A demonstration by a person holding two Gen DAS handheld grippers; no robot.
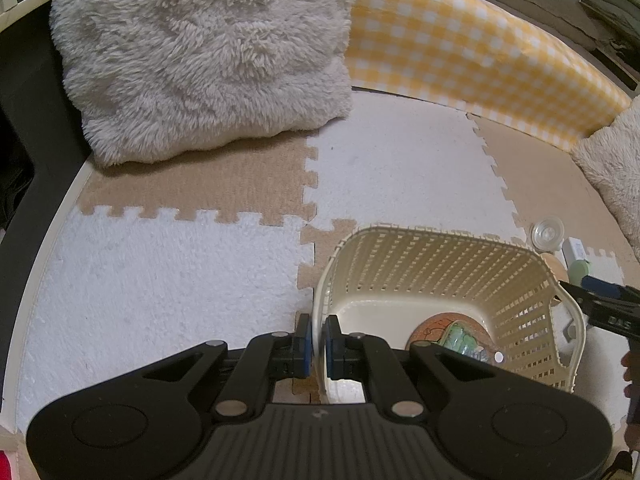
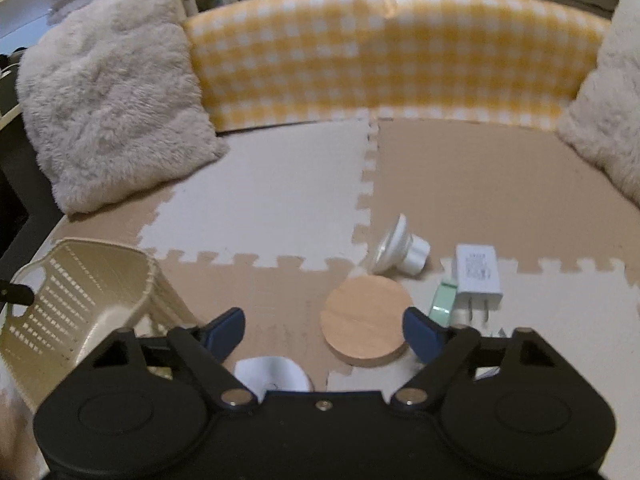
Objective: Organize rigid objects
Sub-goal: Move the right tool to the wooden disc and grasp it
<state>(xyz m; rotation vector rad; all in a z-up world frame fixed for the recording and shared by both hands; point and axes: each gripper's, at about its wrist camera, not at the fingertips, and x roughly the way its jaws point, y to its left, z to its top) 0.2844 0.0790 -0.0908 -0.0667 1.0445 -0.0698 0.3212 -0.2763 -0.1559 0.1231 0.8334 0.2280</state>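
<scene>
Left gripper (image 1: 316, 336): fingers pinched the cream basket (image 1: 436, 280) rim between them. Right gripper (image 2: 324, 328): fingers spread wide, flanking the wooden disc (image 2: 366, 320). Beyond them: white charger (image 2: 478, 274), white cap (image 2: 400, 246).

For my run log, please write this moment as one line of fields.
left gripper: shut on basket rim | right gripper: open, over wooden disc | still on mat: disc, white charger
</scene>
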